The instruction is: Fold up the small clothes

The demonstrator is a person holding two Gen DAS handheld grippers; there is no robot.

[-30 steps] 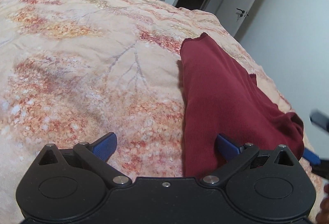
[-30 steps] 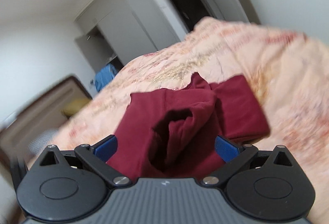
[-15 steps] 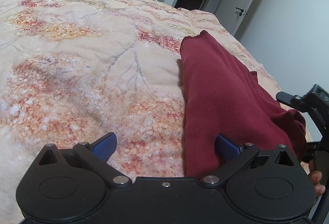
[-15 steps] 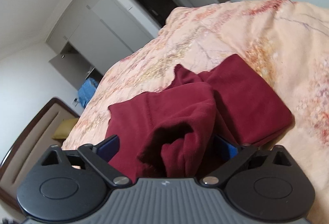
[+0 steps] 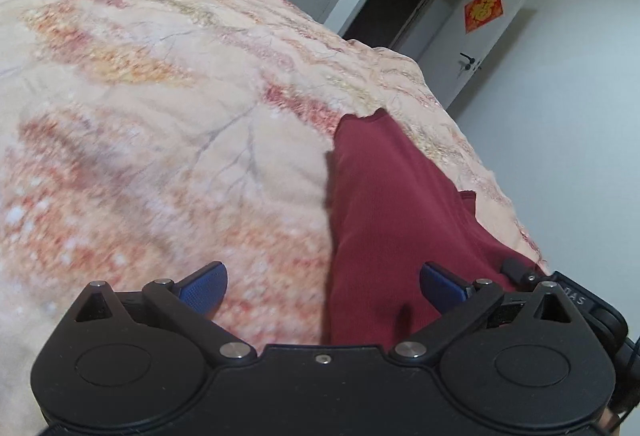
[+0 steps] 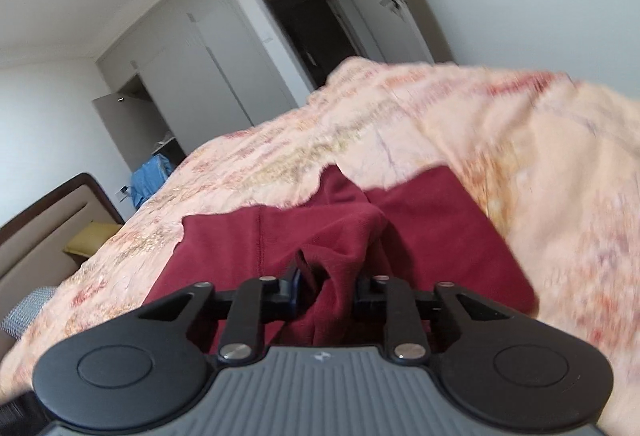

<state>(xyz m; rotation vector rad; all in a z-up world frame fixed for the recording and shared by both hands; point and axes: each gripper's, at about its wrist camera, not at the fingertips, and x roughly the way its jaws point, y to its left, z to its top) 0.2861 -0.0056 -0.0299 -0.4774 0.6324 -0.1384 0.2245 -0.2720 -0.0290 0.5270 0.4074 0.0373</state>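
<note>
**Obs 1:** On the bed, near its right-hand edge: dark red garment (image 5: 384,204) lying on the peach floral quilt (image 5: 160,116). One flat panel spread out, one bunched fold standing up nearest the right gripper (image 6: 327,286).

**Obs 2:** Right claw state?

**Obs 1:** Jaws closing, with a ridge of the red cloth between them. Pads look to be pressing on it already, though the fabric hides the contact faces, so call that probable rather than certain.

**Obs 2:** Left gripper (image 5: 322,286)?

**Obs 1:** Jaws wide apart, nothing pinched. Left edge of the garment lies between its fingers, right pad over cloth, left pad over bare quilt.

**Obs 2:** Risks from here?

**Obs 1:** Three. First, the right claw has a thick bunch, likely several layers; lifting that would drag the flat panel and undo its lie. Second, the bite seems shallow, near the tip of the fold, so soft knit could slip out under a pull. Third, the left claw anchors nothing, so the whole piece may slide across the quilt instead of folding.

**Obs 2:** Quilt itself?

**Obs 1:** Soft, puffy; a low pinch could catch it too.
</note>
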